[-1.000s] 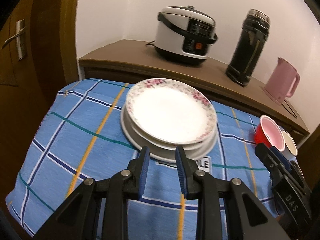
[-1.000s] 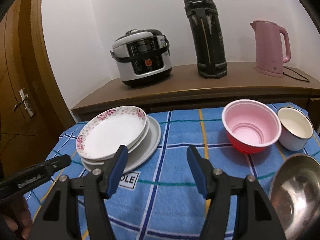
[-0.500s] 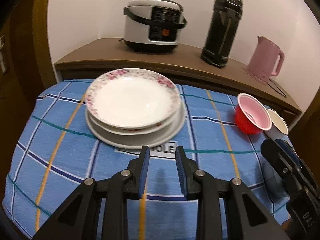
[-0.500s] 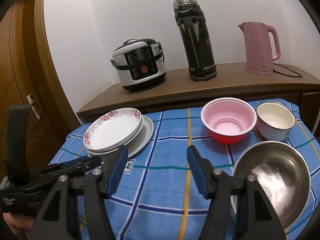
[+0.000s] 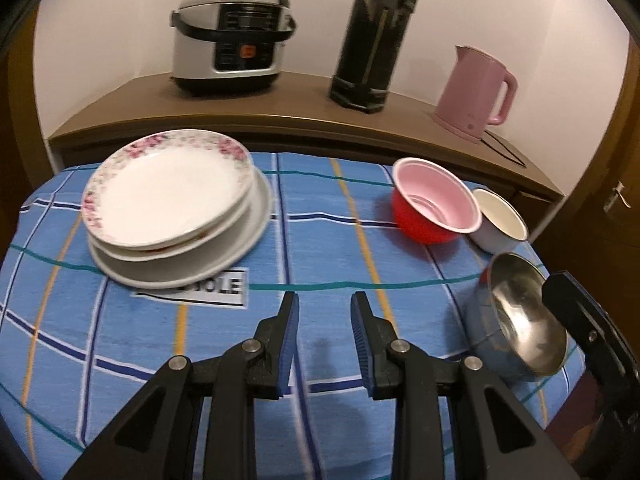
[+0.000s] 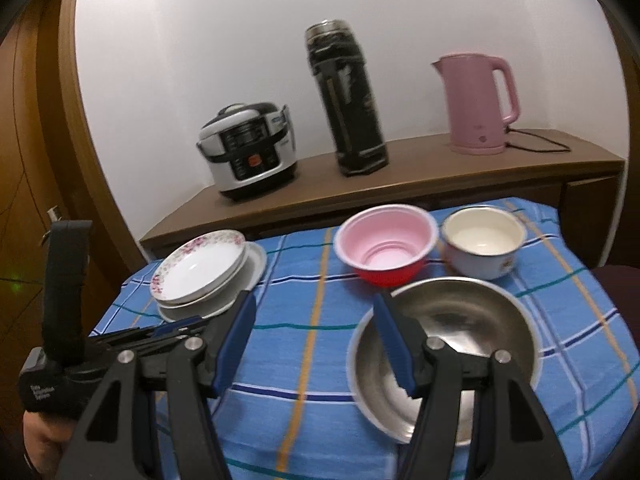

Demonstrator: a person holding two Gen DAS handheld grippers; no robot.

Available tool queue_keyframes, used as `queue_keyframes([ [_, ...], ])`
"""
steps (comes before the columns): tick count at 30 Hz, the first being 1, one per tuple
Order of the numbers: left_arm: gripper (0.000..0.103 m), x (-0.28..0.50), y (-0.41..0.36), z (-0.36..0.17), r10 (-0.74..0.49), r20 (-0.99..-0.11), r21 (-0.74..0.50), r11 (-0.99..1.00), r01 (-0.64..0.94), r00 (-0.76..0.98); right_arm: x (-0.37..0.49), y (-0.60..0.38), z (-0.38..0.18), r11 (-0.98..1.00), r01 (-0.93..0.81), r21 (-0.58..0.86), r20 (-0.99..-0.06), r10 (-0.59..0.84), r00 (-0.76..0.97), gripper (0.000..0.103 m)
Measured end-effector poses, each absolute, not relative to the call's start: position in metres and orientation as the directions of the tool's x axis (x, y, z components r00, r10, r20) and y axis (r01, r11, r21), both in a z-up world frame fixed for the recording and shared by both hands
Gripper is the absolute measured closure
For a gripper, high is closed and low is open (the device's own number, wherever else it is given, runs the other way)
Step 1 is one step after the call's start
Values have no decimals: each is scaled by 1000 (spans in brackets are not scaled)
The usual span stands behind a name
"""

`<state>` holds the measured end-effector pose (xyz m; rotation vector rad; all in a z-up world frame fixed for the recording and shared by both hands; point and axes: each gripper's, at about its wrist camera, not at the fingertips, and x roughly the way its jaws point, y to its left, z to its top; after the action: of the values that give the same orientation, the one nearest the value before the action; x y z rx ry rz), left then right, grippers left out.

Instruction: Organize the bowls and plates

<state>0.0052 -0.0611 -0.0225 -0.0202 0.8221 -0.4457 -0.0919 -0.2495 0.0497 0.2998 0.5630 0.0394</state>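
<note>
A stack of plates, the top one white with a pink flower rim, sits at the far left of the blue checked cloth; it also shows in the right wrist view. A red bowl with pink inside and a white enamel bowl stand at the far right. A steel bowl sits near the front right. My left gripper is open and empty over the cloth's middle. My right gripper is open and empty, its right finger over the steel bowl's rim.
A wooden sideboard behind the table carries a rice cooker, a tall black flask and a pink kettle with its cord. A wooden door stands at the left. A white label lies by the plates.
Both grippers have swung to the right and pulled back from the plates. The steel bowl has come fully into the right wrist view. The left gripper's fingers look slightly wider apart.
</note>
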Motion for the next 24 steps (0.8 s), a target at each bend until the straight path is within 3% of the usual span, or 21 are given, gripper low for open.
queue_keyframes([
  [5, 74, 1, -73, -22, -397, -703, -178, 901, 395, 590, -100, -278, 50, 952, 101, 288, -532, 72, 843, 45],
  [24, 74, 9, -96, -21, -406, -708, -169, 892, 420, 578, -117, -374, 57, 924, 274, 266, -558, -84, 826, 45],
])
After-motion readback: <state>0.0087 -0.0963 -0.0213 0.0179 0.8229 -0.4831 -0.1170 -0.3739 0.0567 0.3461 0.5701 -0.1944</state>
